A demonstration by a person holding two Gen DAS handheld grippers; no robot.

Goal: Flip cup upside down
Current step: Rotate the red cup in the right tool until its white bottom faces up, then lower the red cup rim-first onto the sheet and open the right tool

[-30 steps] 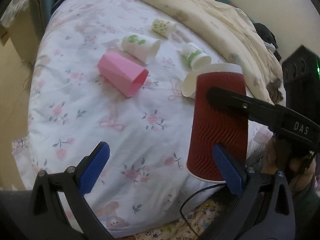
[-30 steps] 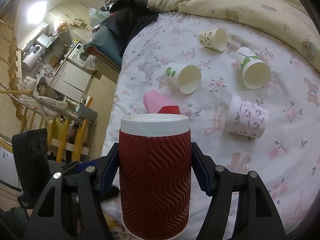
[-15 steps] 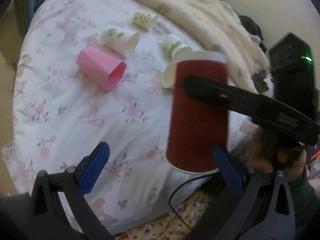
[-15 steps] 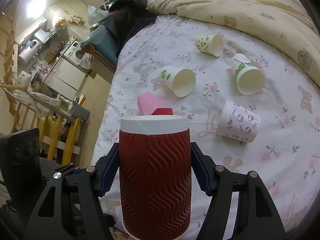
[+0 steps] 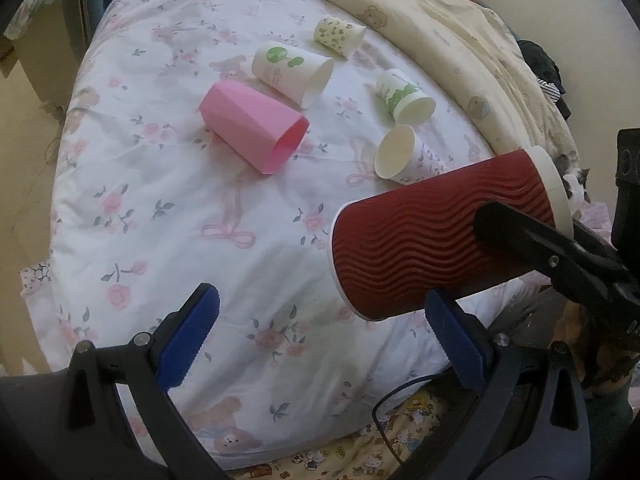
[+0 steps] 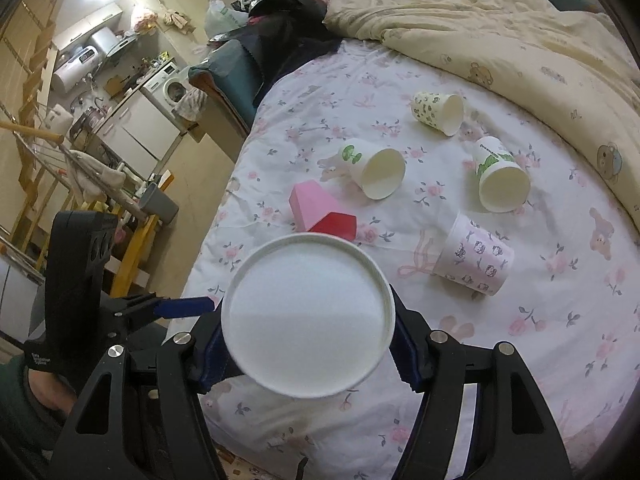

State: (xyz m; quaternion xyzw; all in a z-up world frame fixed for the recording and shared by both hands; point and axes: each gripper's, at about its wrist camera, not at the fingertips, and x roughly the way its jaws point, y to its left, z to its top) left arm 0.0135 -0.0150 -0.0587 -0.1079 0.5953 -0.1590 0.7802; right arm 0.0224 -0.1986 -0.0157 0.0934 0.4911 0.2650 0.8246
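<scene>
Right gripper (image 6: 308, 344) clamps the red ribbed cup (image 5: 440, 236) by its sides, holding it tipped nearly level above the bed (image 5: 160, 208), white end facing its camera. Left gripper (image 5: 320, 332) hangs wide apart and empty just beside it. Beyond lie a pink cup (image 5: 252, 132) and four paper cups on their sides.

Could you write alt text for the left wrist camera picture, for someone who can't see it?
The right gripper holds a red ribbed cup tipped sideways above a floral bedsheet. The left gripper, blue-tipped, is open and empty below. Behind lie a pink cup and four paper cups.
</scene>
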